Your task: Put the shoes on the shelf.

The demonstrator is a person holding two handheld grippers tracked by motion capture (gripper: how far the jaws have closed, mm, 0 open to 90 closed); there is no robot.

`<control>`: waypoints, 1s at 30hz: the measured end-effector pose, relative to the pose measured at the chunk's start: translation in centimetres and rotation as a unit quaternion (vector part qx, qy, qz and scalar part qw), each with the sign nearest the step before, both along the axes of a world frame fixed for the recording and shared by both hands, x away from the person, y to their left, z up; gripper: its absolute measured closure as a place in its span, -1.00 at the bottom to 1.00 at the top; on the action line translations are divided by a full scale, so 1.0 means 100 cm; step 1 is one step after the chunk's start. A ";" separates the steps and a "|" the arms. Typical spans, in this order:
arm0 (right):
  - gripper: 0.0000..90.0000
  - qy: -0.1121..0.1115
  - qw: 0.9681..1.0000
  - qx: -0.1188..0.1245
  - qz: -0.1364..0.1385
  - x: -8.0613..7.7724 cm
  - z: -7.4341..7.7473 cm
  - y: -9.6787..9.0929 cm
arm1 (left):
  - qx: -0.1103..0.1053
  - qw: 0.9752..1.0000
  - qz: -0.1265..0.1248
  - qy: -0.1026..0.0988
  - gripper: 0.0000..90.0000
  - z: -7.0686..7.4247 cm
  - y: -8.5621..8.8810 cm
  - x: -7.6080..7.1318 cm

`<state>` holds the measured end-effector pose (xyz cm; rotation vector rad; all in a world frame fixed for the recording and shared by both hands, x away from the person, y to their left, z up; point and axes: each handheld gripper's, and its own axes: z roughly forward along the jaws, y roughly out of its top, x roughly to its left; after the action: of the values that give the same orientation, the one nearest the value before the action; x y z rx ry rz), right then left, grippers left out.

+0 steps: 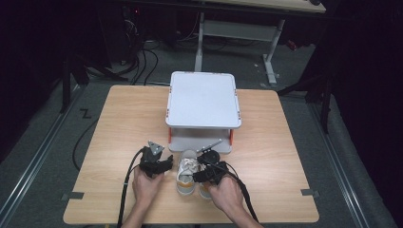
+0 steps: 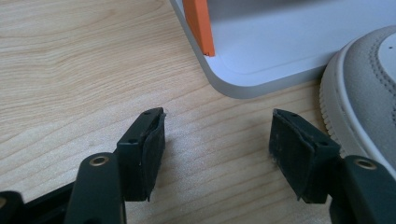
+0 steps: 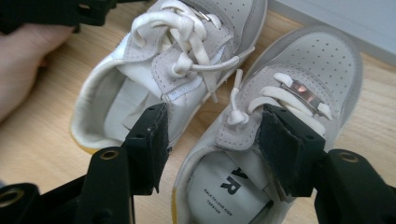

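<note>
Two small white lace-up shoes stand side by side on the wooden table (image 1: 119,123), toes toward a white two-tier rack (image 1: 203,99). My right gripper (image 1: 202,172) hovers over their heels. In the right gripper view it (image 3: 214,112) is open, jaws straddling the tongue and left wall of the nearer shoe (image 3: 299,60), beside the other shoe (image 3: 154,70). I cannot tell if the pads touch it. My left gripper (image 1: 167,161) is left of the shoes. It (image 2: 218,113) is open over bare wood, with a shoe toe (image 2: 364,88) at its right.
The rack's lower tray (image 2: 271,51) with its orange post (image 2: 200,23) lies just ahead of the left gripper. The person's left hand (image 3: 23,60) rests left of the shoes. Bare wood runs along both sides of the rack. Cables lie on the floor (image 1: 142,61) beyond.
</note>
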<state>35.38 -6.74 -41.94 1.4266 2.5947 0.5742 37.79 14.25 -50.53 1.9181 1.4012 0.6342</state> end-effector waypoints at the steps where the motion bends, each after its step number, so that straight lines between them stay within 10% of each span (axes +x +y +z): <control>1: -0.02 -0.003 1.000 -0.005 -0.002 -0.001 0.000 0.002 | 0.000 1.000 0.000 -0.001 -0.19 0.000 0.000 0.000; 10: 0.35 -0.018 1.000 -0.010 -0.003 -0.003 0.000 0.000 | 0.000 1.000 0.001 0.000 -0.19 0.000 0.000 0.000; 30: 0.15 0.013 1.000 0.013 -0.011 -0.009 0.007 -0.006 | -0.007 1.000 0.001 0.000 -0.19 0.000 0.001 0.001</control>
<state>34.43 -7.38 -41.21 1.4794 2.5975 0.5916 37.84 14.37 -50.53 1.9052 1.4049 0.6234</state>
